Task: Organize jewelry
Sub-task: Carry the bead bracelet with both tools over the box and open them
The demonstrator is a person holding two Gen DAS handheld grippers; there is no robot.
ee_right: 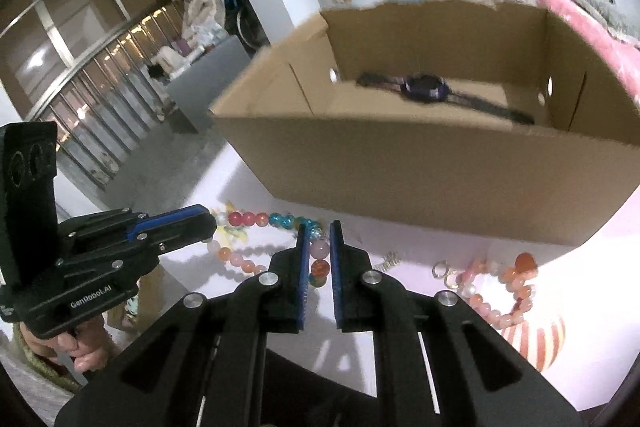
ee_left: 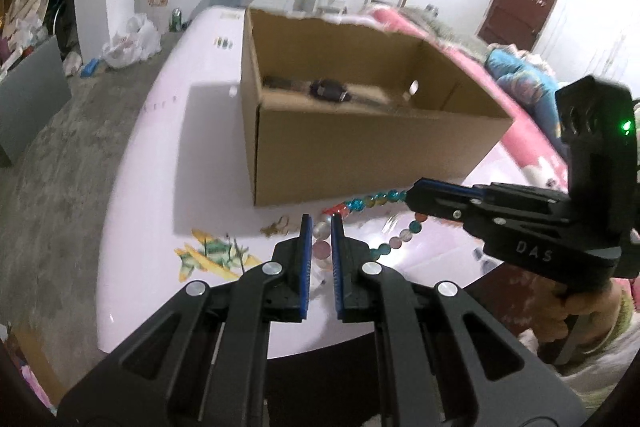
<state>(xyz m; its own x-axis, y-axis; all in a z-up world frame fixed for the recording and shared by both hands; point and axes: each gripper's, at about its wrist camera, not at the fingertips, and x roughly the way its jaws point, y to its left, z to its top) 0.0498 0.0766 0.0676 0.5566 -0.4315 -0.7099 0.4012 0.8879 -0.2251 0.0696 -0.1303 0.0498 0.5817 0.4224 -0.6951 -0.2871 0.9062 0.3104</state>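
Bead necklace pinched by both tools, just in front of the box.

The multicoloured bead necklace (ee_left: 362, 205) hangs stretched between two tools above the pink desk (ee_left: 160, 155): the left tool (ee_left: 321, 223) is nearly closed on pale beads at one end, the right tool (ee_right: 319, 229) nearly closed on beads at the other. Just beyond stands one open cardboard box (ee_right: 420, 179) holding one dark wristwatch (ee_right: 424, 89). To the right on the desk lie one pink-and-orange bead bracelet (ee_right: 500, 291), a small ring (ee_right: 440, 269) and a small metal piece (ee_right: 390, 261).
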